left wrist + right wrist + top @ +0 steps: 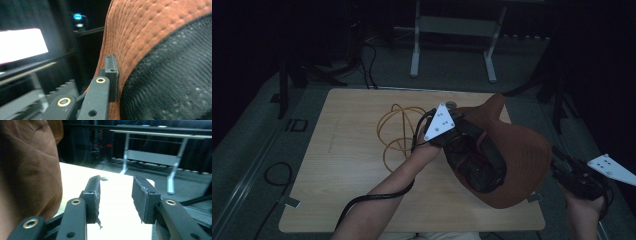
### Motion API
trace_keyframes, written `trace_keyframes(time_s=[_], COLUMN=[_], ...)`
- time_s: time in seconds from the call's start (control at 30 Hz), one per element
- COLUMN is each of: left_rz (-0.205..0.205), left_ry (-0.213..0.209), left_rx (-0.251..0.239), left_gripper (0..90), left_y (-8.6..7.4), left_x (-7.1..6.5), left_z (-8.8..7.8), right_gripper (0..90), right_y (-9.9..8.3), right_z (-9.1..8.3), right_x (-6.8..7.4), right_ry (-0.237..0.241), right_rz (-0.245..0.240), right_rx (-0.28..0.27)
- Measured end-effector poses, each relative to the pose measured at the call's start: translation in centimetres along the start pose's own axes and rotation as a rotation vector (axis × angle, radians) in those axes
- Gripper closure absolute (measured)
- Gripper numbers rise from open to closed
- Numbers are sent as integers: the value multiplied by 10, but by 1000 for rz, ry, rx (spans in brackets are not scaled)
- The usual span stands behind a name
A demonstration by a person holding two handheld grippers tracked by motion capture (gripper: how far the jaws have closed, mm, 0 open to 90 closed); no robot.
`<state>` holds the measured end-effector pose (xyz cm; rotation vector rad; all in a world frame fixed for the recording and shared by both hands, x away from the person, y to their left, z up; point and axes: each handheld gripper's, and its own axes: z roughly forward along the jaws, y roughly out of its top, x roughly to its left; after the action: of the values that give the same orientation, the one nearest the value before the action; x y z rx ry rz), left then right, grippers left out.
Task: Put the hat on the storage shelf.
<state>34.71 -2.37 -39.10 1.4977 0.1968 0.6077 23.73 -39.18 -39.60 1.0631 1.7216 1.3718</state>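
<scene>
A rust-brown hat (524,150) with a black mesh lining (474,160) is lifted over the right half of the wooden table (347,170), its opening turned toward me. My left gripper (463,126) is shut on the hat's brim. In the left gripper view one black pad (111,72) presses on the stitched brown brim (150,30) next to the lining (175,75), and the other jaw is hidden behind the fabric. My right gripper (558,157) hangs off the table's right edge, beside the hat's crown. It is open (116,182), with nothing between its pads and the hat (27,170) at its left.
Loops of yellow cable (393,131) lie on the table left of the hat. A small grey disc (451,105) sits near the far edge. A metal-legged frame (452,30) stands on the floor beyond the table. Black cables trail on the floor at left.
</scene>
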Motion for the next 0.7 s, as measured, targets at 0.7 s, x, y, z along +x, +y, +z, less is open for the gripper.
trace_keyframes(time_s=[0.7], left_rz=[23], left_ry=[-383], left_rx=[-53], left_gripper=[870], left_y=[2], left_x=[-13], left_z=[-7], right_gripper=[476], right_y=[7], right_z=[59], right_x=[78], right_ry=[456], right_rz=[-190], right_rx=[28])
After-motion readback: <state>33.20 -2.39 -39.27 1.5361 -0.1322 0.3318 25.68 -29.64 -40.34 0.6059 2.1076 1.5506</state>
